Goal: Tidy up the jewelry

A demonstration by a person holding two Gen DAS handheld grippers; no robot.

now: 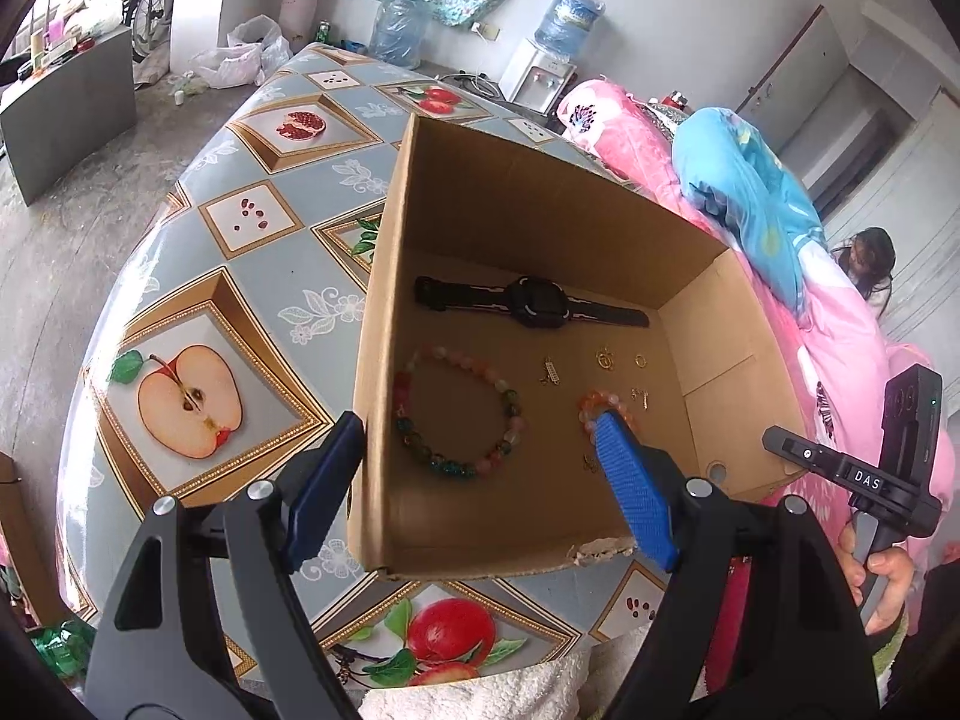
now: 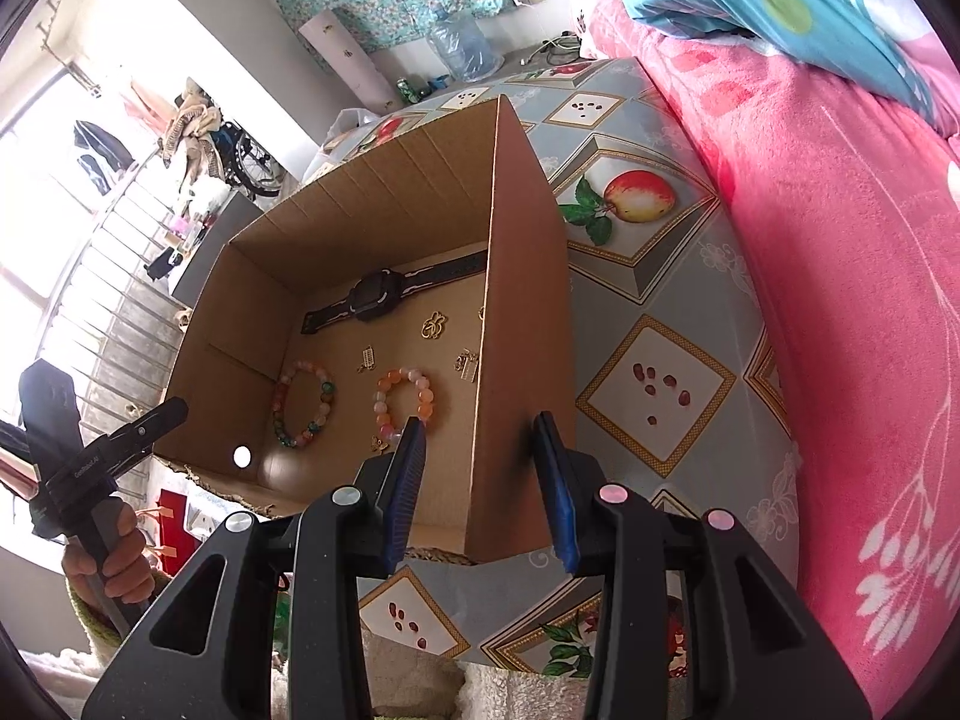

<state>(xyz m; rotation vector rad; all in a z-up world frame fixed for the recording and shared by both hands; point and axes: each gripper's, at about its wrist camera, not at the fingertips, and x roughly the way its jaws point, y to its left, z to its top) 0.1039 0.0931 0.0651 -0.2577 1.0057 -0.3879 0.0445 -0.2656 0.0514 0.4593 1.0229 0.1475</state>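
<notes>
In the box [image 1: 540,210]: one watch [image 1: 531,301], two bracelets [image 1: 459,414]; both grippers' fingers [image 2: 408,480] released.

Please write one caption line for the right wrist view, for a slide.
Right gripper straddles the cardboard box wall; inside lie a black watch, two bead bracelets and small gold charms.

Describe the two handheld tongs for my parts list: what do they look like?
Both match. The left tongs and right tongs each have two flat blue ribbed pads on black angular arms with cut-out windows and round silver pivot bolts; two bolts on the right look pinkish. Each has a black grip. White lettering marks the bar above the right grip; the left's print is unreadable.
</notes>
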